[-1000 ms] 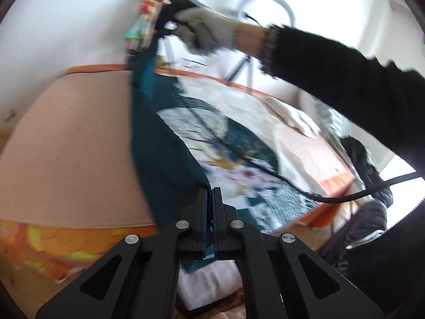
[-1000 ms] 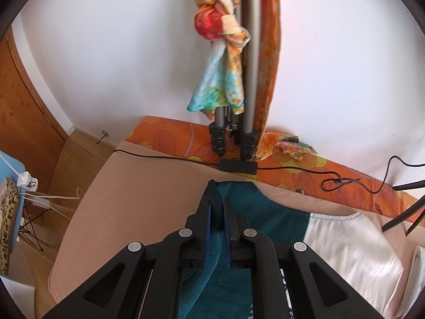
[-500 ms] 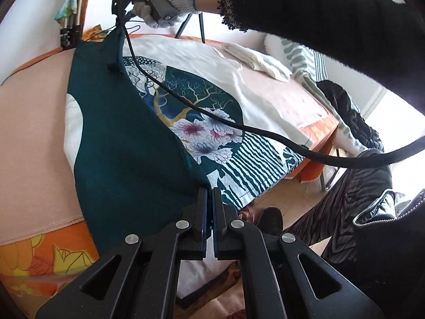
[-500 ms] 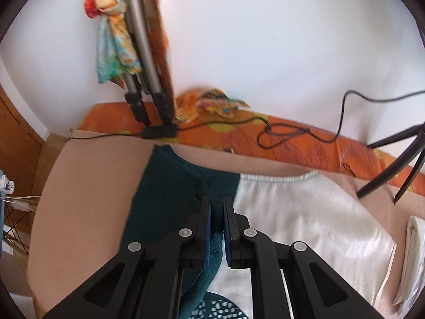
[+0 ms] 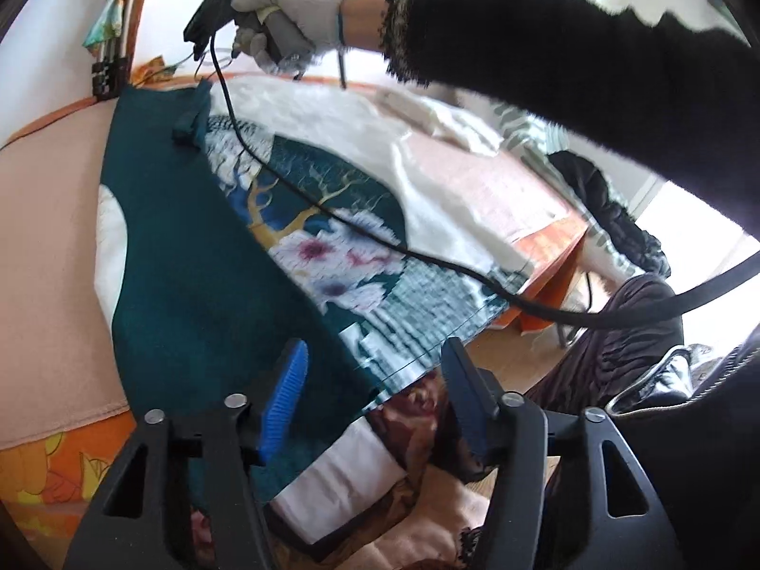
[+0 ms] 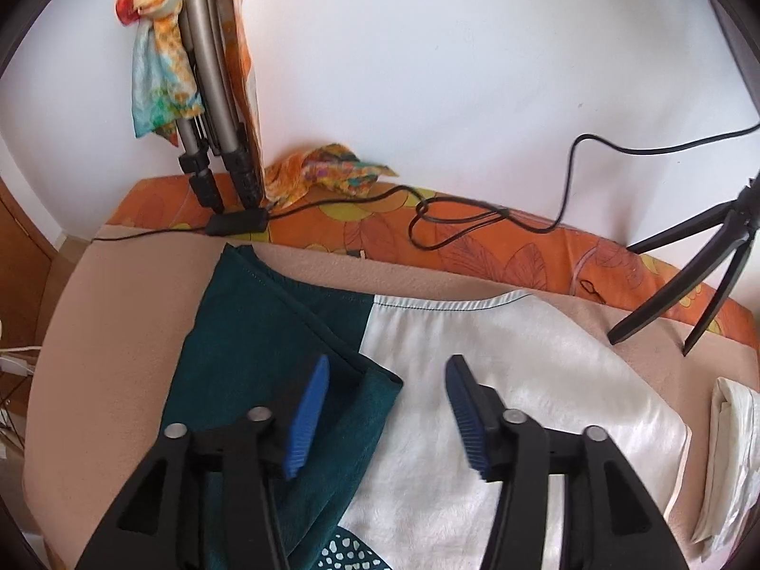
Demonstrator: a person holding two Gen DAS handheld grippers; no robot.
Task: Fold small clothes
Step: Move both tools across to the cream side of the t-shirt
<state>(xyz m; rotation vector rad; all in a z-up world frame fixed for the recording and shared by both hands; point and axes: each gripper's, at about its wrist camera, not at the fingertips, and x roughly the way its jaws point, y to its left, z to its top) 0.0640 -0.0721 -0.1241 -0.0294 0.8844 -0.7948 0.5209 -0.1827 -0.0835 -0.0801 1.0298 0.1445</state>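
This is somebody's bedroom at home: a bed (image 6: 118, 294) spread with a peach blanket over an orange leaf-print sheet (image 6: 475, 237) stands against a plain white wall (image 6: 427, 71). There's a wooden floor (image 5: 522, 361) beside it, a dark jacket (image 5: 598, 199) dumped at the far end, and a bright scarf (image 6: 156, 57) knotted round a tripod (image 6: 213, 95). A second tripod (image 6: 703, 275) and loose cables (image 6: 456, 223) give it a home-recording look.

Soft daylight fills both fisheye views, brightest at the overexposed window opening (image 5: 688, 218) right of the black fuzzy sleeve (image 5: 570, 61), which is smeared by motion blur. The plain white wall (image 6: 451, 71) reads evenly lit; edges bow and vignette black.
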